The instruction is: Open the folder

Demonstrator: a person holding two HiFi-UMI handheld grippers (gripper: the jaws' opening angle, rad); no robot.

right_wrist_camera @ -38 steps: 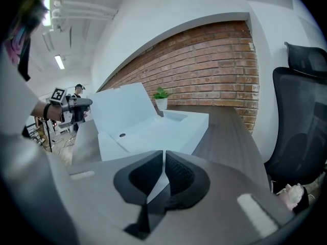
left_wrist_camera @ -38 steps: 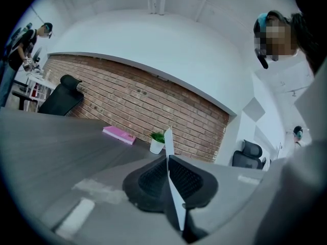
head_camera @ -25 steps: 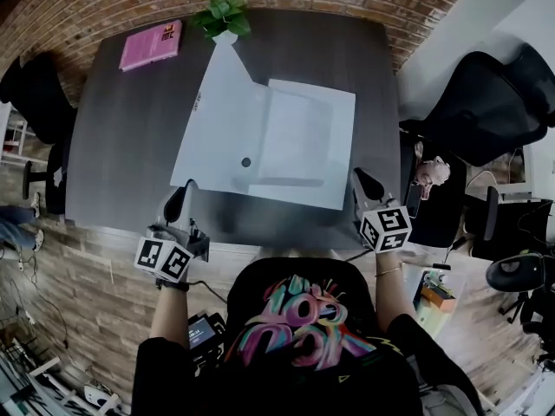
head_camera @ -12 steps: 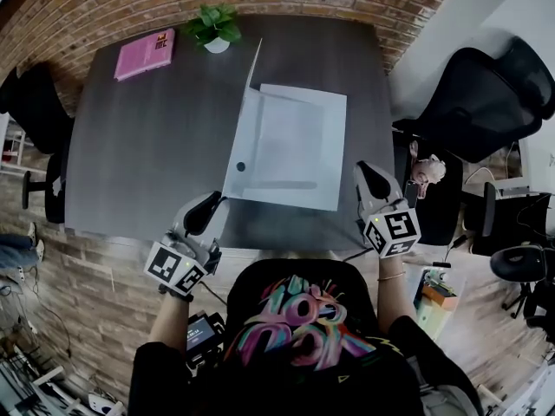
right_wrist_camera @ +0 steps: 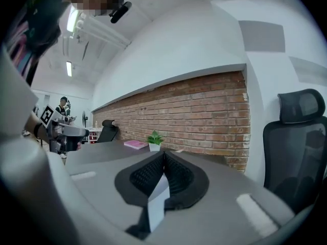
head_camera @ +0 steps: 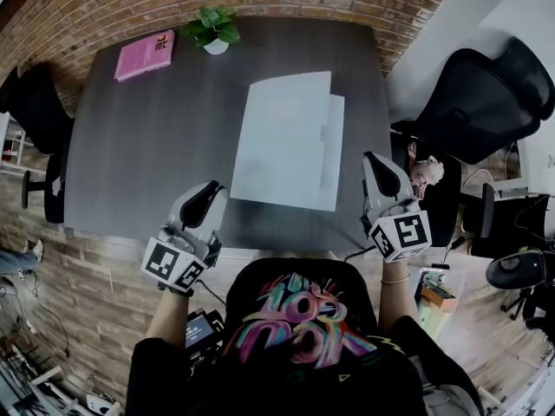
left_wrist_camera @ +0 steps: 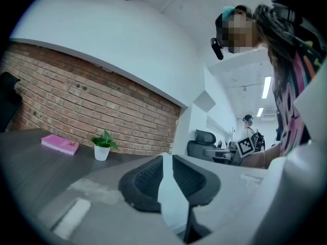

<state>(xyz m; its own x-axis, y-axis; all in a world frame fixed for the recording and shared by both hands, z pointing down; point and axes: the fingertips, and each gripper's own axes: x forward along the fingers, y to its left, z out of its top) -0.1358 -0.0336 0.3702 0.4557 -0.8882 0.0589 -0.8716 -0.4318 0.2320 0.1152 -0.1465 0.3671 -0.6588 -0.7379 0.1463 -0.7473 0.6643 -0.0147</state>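
The white folder (head_camera: pixel 286 141) lies flat and closed on the dark table (head_camera: pixel 130 146), right of centre, with a narrow strip of its lower leaf showing along the right side. My left gripper (head_camera: pixel 208 191) hovers at the near table edge, left of the folder and apart from it. Its pads (left_wrist_camera: pixel 148 180) stand a narrow slit apart with nothing between them. My right gripper (head_camera: pixel 373 159) is raised beside the folder's right near corner, clear of it. In the right gripper view its pads (right_wrist_camera: pixel 176 175) meet at the tip, empty.
A small potted plant (head_camera: pixel 214 26) and a pink book (head_camera: pixel 145 52) sit at the table's far edge by the brick wall. A black office chair (head_camera: pixel 486 94) stands to the right, another (head_camera: pixel 35 102) to the left.
The folder's cover, lying open to the left a second ago and upright half a second ago, has swung right and now lies shut. Both grippers rose and drew back from the folder.
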